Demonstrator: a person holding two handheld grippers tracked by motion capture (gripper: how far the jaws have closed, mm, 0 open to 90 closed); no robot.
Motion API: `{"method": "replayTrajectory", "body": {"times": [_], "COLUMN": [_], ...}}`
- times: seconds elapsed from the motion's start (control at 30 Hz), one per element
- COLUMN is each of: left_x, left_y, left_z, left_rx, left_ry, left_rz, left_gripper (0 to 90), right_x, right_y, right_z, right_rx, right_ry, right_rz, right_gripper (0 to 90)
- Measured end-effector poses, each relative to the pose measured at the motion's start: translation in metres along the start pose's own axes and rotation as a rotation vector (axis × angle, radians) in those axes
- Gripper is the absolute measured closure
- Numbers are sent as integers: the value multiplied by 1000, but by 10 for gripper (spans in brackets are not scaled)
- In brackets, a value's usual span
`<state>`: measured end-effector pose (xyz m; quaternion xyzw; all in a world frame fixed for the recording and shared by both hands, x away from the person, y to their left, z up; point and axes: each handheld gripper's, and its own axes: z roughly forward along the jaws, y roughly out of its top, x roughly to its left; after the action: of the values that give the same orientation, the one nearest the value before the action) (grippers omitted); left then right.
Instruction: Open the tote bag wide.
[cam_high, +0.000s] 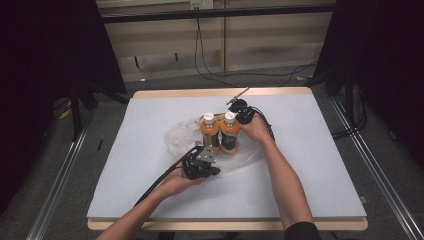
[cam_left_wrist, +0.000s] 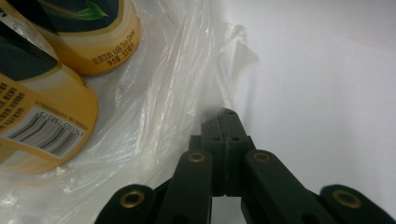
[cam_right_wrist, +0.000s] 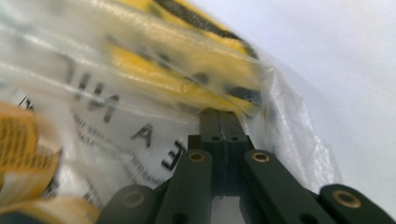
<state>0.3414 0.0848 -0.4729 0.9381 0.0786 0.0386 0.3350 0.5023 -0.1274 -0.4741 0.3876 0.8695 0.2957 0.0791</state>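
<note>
Two bottles (cam_high: 220, 131) stand upright side by side in a clear plastic bag (cam_high: 176, 137) at the middle of the desk (cam_high: 320, 165), long axes vertical, white caps up. My left hand-held gripper (cam_high: 212, 167), jaws fully closed, appears to pinch the bag's near edge film. My right hand-held gripper (cam_high: 239, 108), jaws also closed, appears to clamp the film at the far right side, beside the right bottle. Risk: uneven pulling on the thin film can tip the bottles against each other or tear the bag; film can also slip from my closed jaws.
</note>
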Motion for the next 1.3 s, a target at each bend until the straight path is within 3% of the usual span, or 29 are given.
{"method": "replayTrajectory", "body": {"times": [0.13, 0.67, 0.83, 0.87, 1.0, 1.1, 1.3], "left_x": [-2, -9, -9, -9, -7, -5, -4], "left_y": [0, -1, -2, -3, -4, -4, -4], "left_z": [0, -1, -2, -1, -1, -2, -6], "left_rx": [-9, -9, -3, -22, -30, -37, -119], "left_ry": [-17, -3, -8, -17, -27, -41, -59], "left_rz": [8, 14, 10, 1, -20, -35, -75], "left_gripper": [900, 900, 900, 900, 900, 900, 900], "right_x": [-2, -8, -8, -8, -2, 2, 6], "right_y": [5, 21, 26, 26, 24, 23, 23], "right_z": [4, 16, 18, 18, 14, 6, -12], "right_rx": [-8, -17, -2, -4, -5, -39, -69], "right_ry": [-13, -112, -143, -144, -96, -52, -3], "right_rz": [18, 64, 56, 50, 49, 45, 12], "right_gripper": [900, 900, 900, 900, 900, 900, 900]}}
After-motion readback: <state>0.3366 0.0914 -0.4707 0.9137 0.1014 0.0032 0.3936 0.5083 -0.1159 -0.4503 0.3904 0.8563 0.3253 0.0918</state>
